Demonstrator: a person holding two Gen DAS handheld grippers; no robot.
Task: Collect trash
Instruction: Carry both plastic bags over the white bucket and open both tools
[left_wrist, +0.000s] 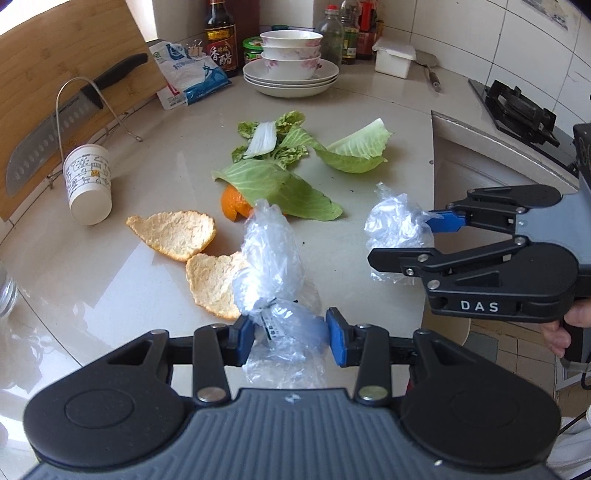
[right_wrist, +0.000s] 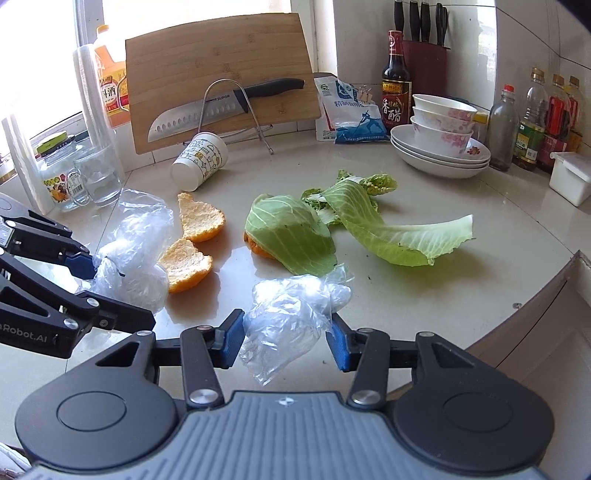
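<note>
Trash lies on the pale counter (left_wrist: 369, 107): two orange peels (left_wrist: 173, 234), cabbage leaves (left_wrist: 284, 184), a tipped paper cup (left_wrist: 88, 184) and two crumpled clear plastic bags. My left gripper (left_wrist: 291, 338) has its blue pads around one plastic bag (left_wrist: 273, 266), touching it. My right gripper (right_wrist: 286, 339) has its pads around the other plastic bag (right_wrist: 291, 310) near the counter's front edge; it also shows in the left wrist view (left_wrist: 410, 236). A third orange peel (right_wrist: 255, 245) peeks from under a leaf (right_wrist: 291, 240).
A cutting board with a knife (right_wrist: 221, 110) leans on a wire rack at the back. Stacked bowls and plates (right_wrist: 441, 144), sauce bottles (right_wrist: 395, 81), a salt bag (right_wrist: 354, 114), glass jars (right_wrist: 81, 177) and a white box (right_wrist: 570, 179) ring the counter. A stove (left_wrist: 524, 114) sits at the right.
</note>
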